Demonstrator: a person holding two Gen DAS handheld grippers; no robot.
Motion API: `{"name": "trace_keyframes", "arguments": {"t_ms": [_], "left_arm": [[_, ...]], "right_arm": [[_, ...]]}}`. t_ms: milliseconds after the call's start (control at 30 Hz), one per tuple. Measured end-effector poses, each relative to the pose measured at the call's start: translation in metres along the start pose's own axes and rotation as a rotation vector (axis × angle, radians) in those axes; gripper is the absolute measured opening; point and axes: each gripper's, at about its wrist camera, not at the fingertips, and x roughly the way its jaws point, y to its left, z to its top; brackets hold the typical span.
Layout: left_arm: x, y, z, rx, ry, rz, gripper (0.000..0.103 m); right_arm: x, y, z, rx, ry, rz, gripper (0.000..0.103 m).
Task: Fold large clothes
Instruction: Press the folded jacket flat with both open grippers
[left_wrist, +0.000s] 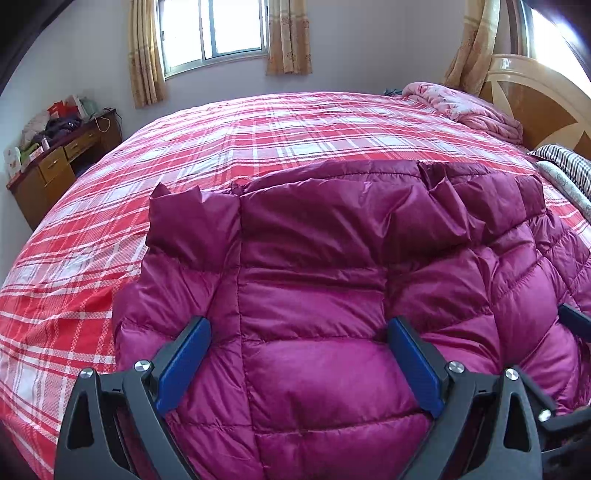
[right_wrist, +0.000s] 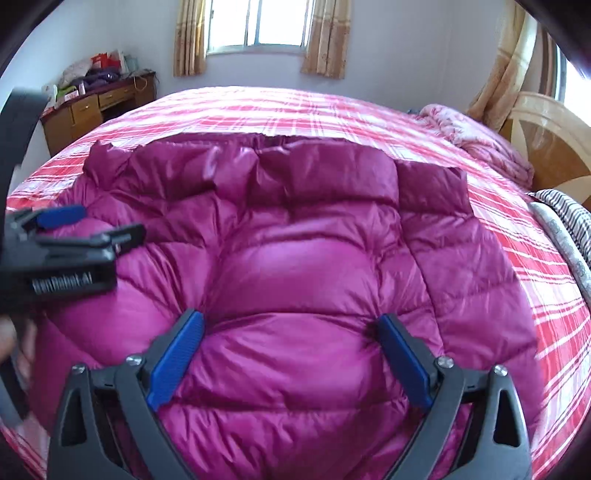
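Observation:
A magenta quilted down jacket (left_wrist: 314, 295) lies folded on the red plaid bed (left_wrist: 221, 147); it also fills the right wrist view (right_wrist: 295, 266). My left gripper (left_wrist: 299, 332) is open, its blue pads wide apart and pressing down on the jacket's puffy top. My right gripper (right_wrist: 290, 328) is open too, pads dented into the jacket on either side of a bulge. The left gripper shows from the side in the right wrist view (right_wrist: 74, 229) at the jacket's left part. A piece of the right gripper shows at the right edge of the left wrist view (left_wrist: 574, 325).
A pink crumpled quilt (left_wrist: 465, 107) and a striped pillow (left_wrist: 565, 162) lie by the wooden headboard (left_wrist: 539, 99) at the right. A cluttered wooden desk (left_wrist: 62, 162) stands at the far left under a curtained window (left_wrist: 214, 29).

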Motion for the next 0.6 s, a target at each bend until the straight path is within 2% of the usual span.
{"name": "trace_keyframes", "arguments": {"t_ms": [300, 433, 600], "left_arm": [[-0.025, -0.001, -0.022, -0.033, -0.038, -0.002, 0.097], [-0.036, 0.006, -0.031, -0.039, -0.045, -0.016, 0.097], [-0.072, 0.027, -0.051, -0.115, -0.103, -0.035, 0.097]], "right_arm": [[0.003, -0.002, 0.007, 0.015, 0.019, 0.008, 0.100], [-0.016, -0.008, 0.000, 0.049, 0.009, 0.047, 0.100], [-0.039, -0.004, -0.021, 0.062, -0.018, 0.076, 0.100]]}}
